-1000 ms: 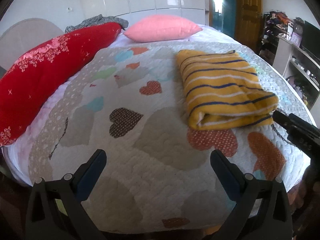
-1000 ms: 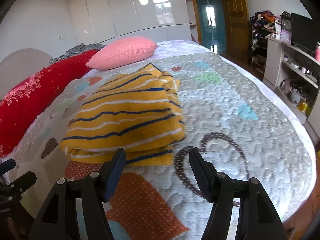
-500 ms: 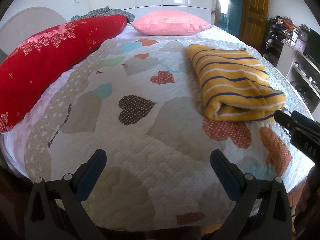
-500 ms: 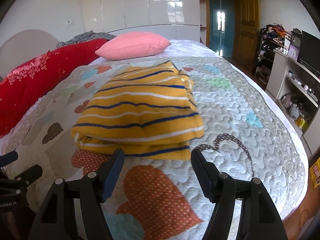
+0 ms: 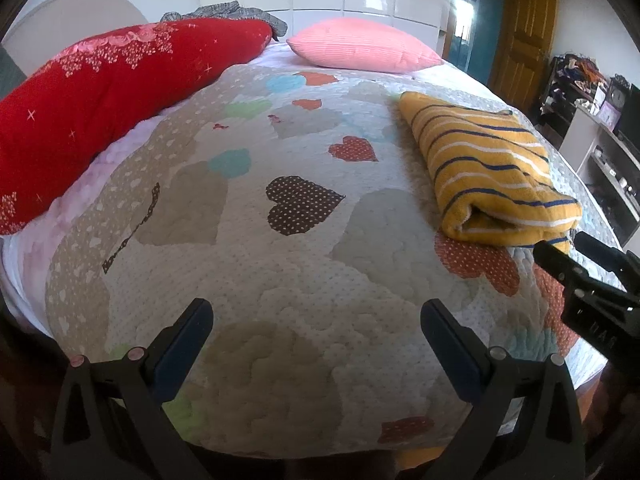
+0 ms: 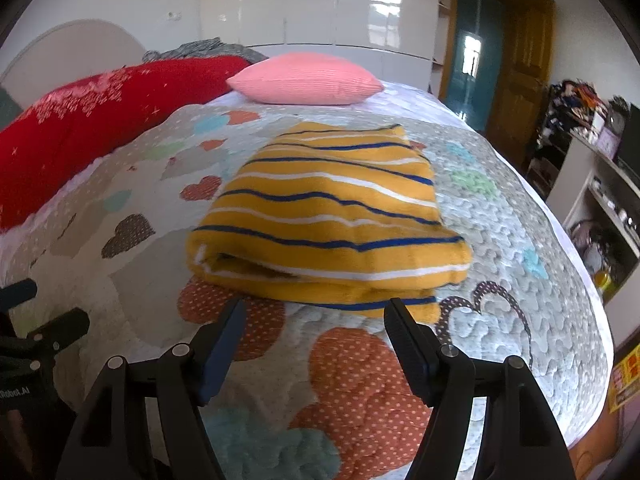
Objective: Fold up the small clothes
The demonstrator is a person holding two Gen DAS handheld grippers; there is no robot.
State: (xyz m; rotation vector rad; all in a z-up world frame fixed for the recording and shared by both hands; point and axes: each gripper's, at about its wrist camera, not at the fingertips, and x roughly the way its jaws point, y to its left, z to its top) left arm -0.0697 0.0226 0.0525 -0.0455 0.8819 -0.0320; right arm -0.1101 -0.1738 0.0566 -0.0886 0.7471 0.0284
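Note:
A yellow garment with blue and white stripes (image 6: 332, 216) lies folded in a thick stack on the heart-patterned quilt (image 6: 520, 240). It also shows at the right in the left wrist view (image 5: 488, 168). My right gripper (image 6: 316, 316) is open and empty, just short of the garment's near edge. My left gripper (image 5: 316, 320) is open and empty over bare quilt (image 5: 240, 240), left of the garment. The right gripper's fingers (image 5: 568, 264) show at the right edge of the left wrist view.
A long red pillow (image 5: 100, 96) lies along the left side of the bed. A pink pillow (image 5: 360, 46) sits at the head, with grey cloth (image 5: 228, 12) behind. White wardrobes, a wooden door (image 5: 520, 28) and shelves (image 6: 600, 184) stand beyond the bed's right edge.
Both grippers have drawn back and up from the bed, staying open. The folded garment has not moved.

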